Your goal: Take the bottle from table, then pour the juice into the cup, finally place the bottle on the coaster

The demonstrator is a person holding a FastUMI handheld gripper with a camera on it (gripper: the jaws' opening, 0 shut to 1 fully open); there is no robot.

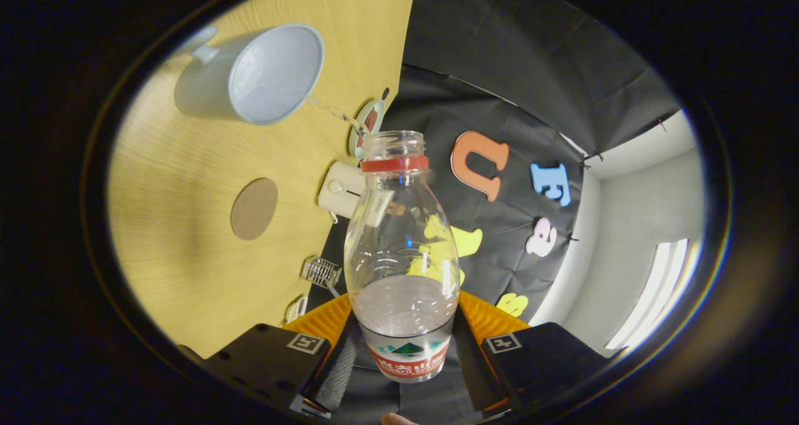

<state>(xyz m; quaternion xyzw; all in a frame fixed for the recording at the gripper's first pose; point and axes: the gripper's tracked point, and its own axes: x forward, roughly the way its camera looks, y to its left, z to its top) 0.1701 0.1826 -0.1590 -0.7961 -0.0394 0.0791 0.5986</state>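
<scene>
Hand-held gripper [404, 356] clamps the bottle [402, 256], both fingers on its lower body. Cup [262, 75] sits beyond, off to one side; coaster [254, 208] nearer. Keep neck over cup rim, tip slow, approx.

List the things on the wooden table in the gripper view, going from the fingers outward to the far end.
Small wire-mesh item → round brown coaster → cream box → patterned round disc → grey cup. The gripper is shut on the bottle.
</scene>
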